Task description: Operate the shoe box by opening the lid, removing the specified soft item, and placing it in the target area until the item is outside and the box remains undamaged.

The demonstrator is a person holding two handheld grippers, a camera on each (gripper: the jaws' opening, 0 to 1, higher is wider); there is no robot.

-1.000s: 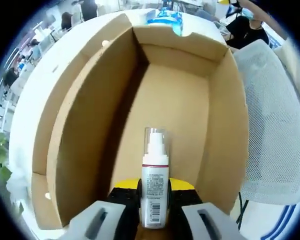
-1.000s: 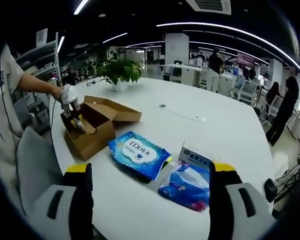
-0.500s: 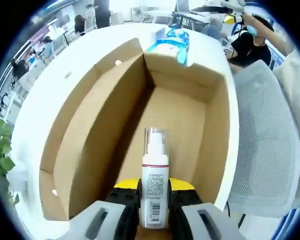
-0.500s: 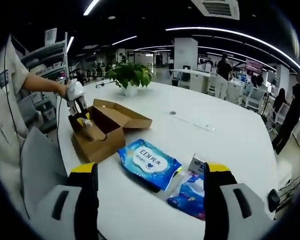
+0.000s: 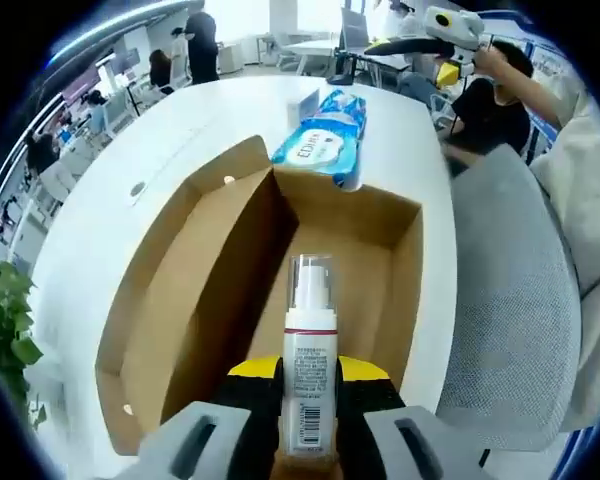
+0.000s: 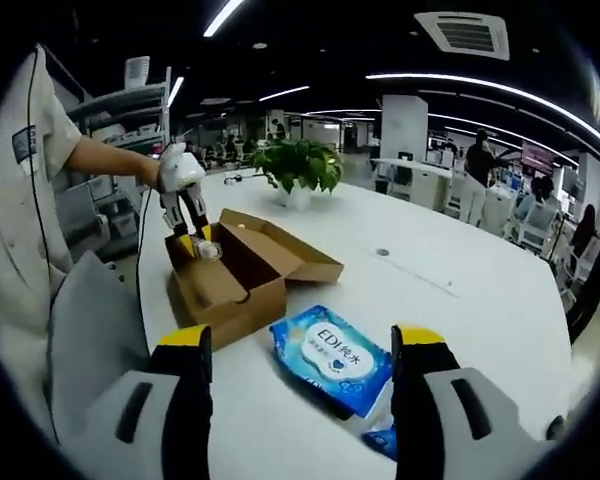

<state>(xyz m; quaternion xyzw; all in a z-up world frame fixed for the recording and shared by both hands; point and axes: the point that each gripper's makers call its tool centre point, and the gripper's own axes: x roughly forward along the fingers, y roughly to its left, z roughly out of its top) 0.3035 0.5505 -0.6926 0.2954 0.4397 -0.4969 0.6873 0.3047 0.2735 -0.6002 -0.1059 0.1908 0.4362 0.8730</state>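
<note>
Left fingers [image 5: 308, 400] clamp slim spray bottle [image 5: 308, 370] | cardboard box [image 5: 220, 330] open | right fingers [image 6: 298, 400] spread

The blue wipes pack [image 6: 332, 358] reads "EDI" with Chinese characters; the bottle's label print is illegible

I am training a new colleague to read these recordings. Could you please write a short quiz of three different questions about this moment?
1. True or false: the left hand-held gripper is shut on the spray bottle.
2. Multiple choice: where is the blue wipes pack in the right gripper view? A) inside the cardboard box B) on the white table, beside the box C) on the grey chair
3. Fill in: the lid of the cardboard box is ____.

Key: 1. True; the bottle sits clamped between the jaws, above the box. 2. B; it lies on the white table. 3. Open; the right hand-held gripper is open too and holds nothing.
</note>
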